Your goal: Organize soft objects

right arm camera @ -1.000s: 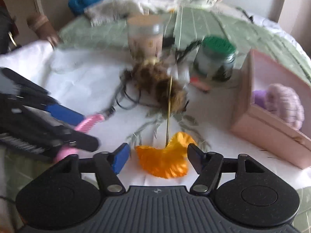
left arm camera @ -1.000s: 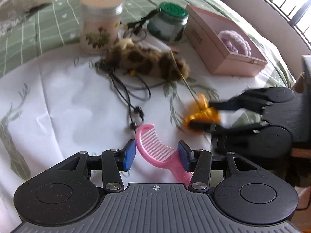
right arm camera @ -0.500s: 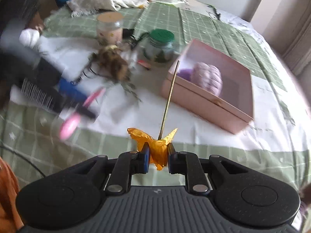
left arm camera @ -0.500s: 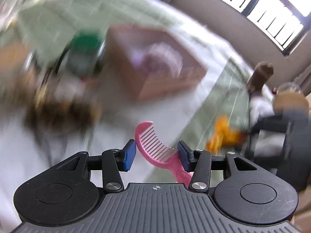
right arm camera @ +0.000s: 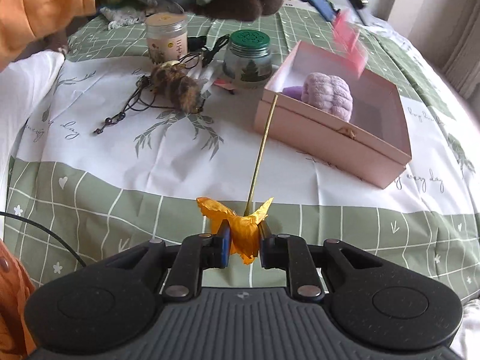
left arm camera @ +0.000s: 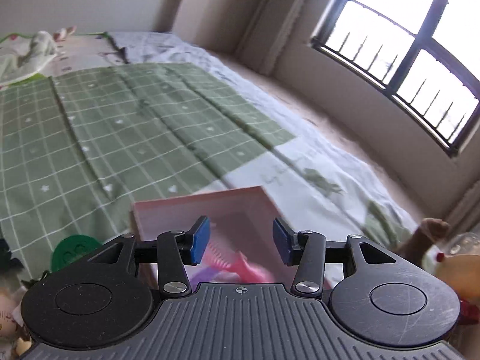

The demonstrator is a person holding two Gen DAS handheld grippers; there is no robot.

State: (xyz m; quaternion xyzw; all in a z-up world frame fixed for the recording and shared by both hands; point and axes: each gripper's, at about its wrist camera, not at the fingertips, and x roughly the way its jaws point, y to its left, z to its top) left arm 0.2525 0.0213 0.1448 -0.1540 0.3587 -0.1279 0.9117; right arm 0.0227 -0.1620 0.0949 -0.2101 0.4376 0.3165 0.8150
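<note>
Right gripper clamped on orange fabric flower, thin gold stem pointing toward 12 o'clock, tip near pink box. Flower likely light, crushable; stem stiff, so grip at bloom base suits. Left gripper jaws wide, nothing between; blurred pink comb below, over box. Purple knit ball inside box.

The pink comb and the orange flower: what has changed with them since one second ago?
The left tongs carried the pink comb over the pink box and opened; it is falling in. The right tongs closed on the orange flower and lifted it. Jars, fuzzy toy and box stayed put.
</note>
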